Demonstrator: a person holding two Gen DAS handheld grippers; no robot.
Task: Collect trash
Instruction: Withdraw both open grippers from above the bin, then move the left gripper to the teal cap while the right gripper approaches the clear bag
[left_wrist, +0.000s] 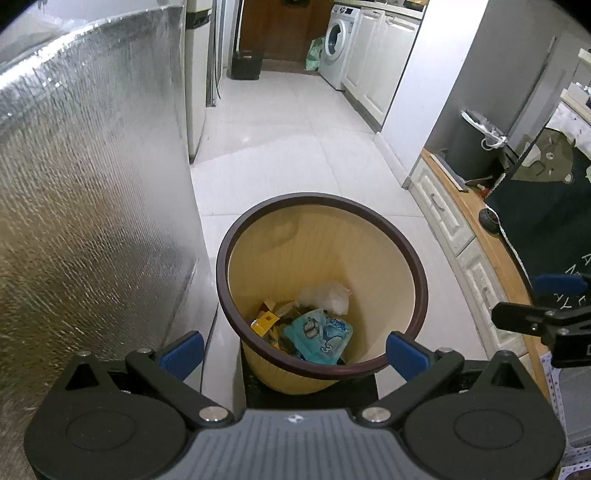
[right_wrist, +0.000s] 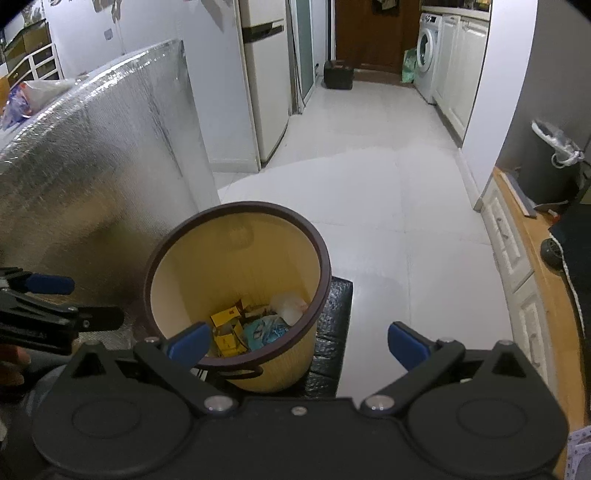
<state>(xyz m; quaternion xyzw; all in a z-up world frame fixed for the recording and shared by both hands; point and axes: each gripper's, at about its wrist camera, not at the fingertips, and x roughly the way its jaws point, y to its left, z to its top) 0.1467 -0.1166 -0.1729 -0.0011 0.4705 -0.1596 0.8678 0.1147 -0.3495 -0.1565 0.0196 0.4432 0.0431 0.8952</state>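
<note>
No print can be read: the light-blue packet (left_wrist: 320, 338) in the bin (left_wrist: 373, 236) bears cartoon shapes and white lettering too blurred to make out, and the yellow box (left_wrist: 266, 320) beside it shows only a dark square mark. The bin is a round yellow tub with a dark brown rim, standing upright with its mouth open to the ceiling, on a black pad (right_wrist: 332, 332) on the white tiled floor (left_wrist: 295, 147), just beside a silver foil-covered panel (left_wrist: 92, 184). Its ribbed inner wall is bare down to the bottom, where the packet, the box, other scraps and a crumpled white wrapper (left_wrist: 330, 295) lie together. The left gripper (left_wrist: 293, 349) hangs above the near rim, its blue-padded fingers (left_wrist: 406, 354) spread wide on either side, gripping nothing. The right gripper (right_wrist: 297, 343) is likewise spread wide and empty, to the right of the bin. A washing machine (left_wrist: 338, 44) stands far down the room.
</note>
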